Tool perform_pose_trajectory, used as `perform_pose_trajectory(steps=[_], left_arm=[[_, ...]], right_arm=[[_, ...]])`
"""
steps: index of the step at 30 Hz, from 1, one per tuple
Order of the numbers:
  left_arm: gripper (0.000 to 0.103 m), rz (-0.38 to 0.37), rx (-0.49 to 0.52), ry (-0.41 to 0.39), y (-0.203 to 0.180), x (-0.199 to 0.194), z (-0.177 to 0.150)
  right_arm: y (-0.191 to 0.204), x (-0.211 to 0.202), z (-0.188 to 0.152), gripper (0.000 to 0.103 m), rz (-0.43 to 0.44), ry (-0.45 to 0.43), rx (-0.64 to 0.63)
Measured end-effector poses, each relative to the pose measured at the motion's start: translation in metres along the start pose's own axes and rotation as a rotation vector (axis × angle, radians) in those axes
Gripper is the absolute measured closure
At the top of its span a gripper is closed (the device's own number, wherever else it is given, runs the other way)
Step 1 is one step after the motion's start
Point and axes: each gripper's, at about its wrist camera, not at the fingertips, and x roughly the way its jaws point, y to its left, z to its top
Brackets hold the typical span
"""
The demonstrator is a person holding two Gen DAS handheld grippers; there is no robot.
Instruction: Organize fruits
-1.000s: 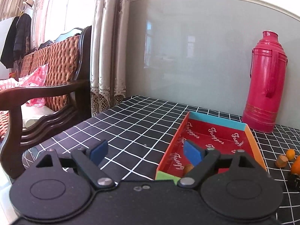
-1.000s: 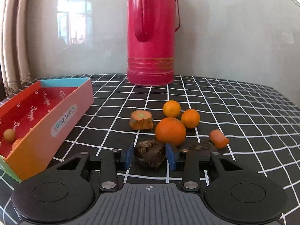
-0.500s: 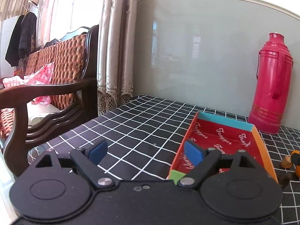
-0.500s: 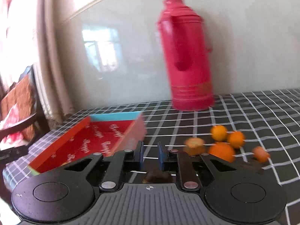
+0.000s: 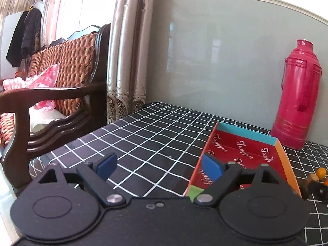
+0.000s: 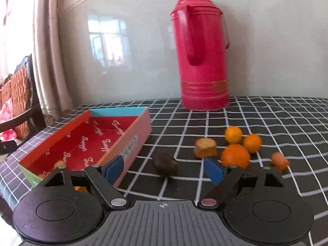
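In the right wrist view a dark brown fruit (image 6: pixel 165 164) lies on the checked cloth, just right of the red cardboard box (image 6: pixel 131 143). My right gripper (image 6: pixel 164 169) is open and empty, the fruit just ahead between its fingers. Three oranges (image 6: pixel 235 155) and two cut orange pieces (image 6: pixel 205 148) lie to the right. Small fruits (image 6: pixel 59 164) sit in the box's near end. In the left wrist view my left gripper (image 5: pixel 158 166) is open and empty, over the cloth left of the box (image 5: pixel 283 155).
A tall red thermos (image 6: pixel 203 61) stands at the back against the wall, also in the left wrist view (image 5: pixel 297 106). A wooden wicker bench (image 5: pixel 51 94) and curtains (image 5: pixel 127 61) stand off the table's left edge.
My right gripper closed on the dark fruit, lifted it left toward the box, then opened; the fruit now lies on the cloth beside the box. The left gripper drifted left.
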Motion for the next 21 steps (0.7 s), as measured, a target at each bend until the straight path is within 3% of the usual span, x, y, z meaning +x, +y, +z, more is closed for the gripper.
perform_pose_trajectory(steps=[2, 4, 5, 11, 15, 21], left_arm=[[0.02, -0.004, 0.005, 0.001, -0.001, 0.0, -0.001], [0.02, -0.006, 0.002, 0.005, 0.0, 0.001, -0.001], [0.02, -0.007, -0.004, 0.007, 0.001, 0.001, -0.001], [0.019, -0.022, -0.019, 0.023, 0.001, 0.005, 0.0], [0.018, -0.022, -0.009, 0.018, -0.002, 0.003, -0.001], [0.018, -0.011, -0.009, 0.022, -0.001, 0.004, -0.002]], right_arm=[[0.0, 0.011, 0.004, 0.02, -0.012, 0.027, -0.001], [-0.001, 0.024, 0.005, 0.041, -0.028, 0.064, 0.001], [-0.003, 0.031, 0.005, 0.047, -0.024, 0.089, 0.006], [0.001, 0.048, 0.0, 0.049, 0.036, 0.135, 0.02], [0.002, 0.052, 0.002, 0.071, 0.084, 0.148, 0.057], [0.003, 0.048, 0.003, 0.077, 0.092, 0.112, 0.085]])
